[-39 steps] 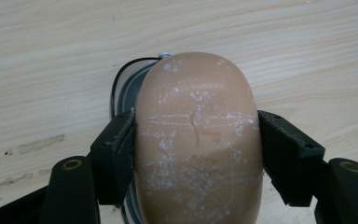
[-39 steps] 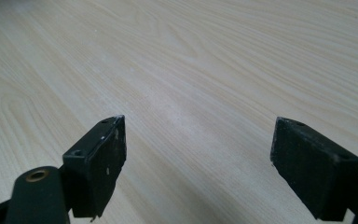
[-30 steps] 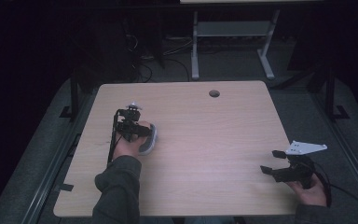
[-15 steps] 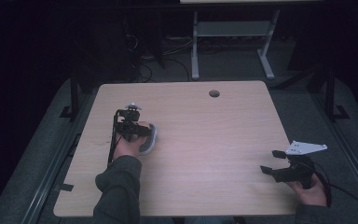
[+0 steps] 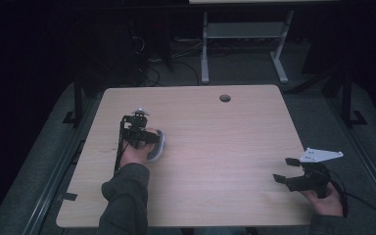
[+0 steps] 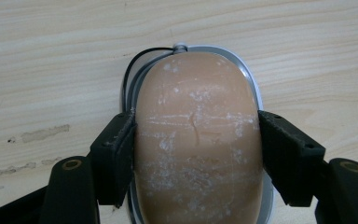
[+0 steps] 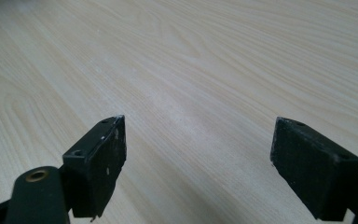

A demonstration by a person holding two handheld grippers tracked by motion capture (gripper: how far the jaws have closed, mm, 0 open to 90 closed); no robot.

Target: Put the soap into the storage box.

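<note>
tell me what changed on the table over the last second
Nothing visibly changed. The left gripper has its fingers against both sides of the tan mouse on the wooden table, as before. The right gripper rests open at the near right edge, holding nothing.

The left gripper (image 5: 144, 139) is held pointing down, jaws clamped inward; the right gripper (image 5: 288, 170) is held low, jaws spread wide.

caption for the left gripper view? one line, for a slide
Left gripper fingers closed on both sides of a tan, white-flecked mouse with a black cable, on a light wood table.
</note>
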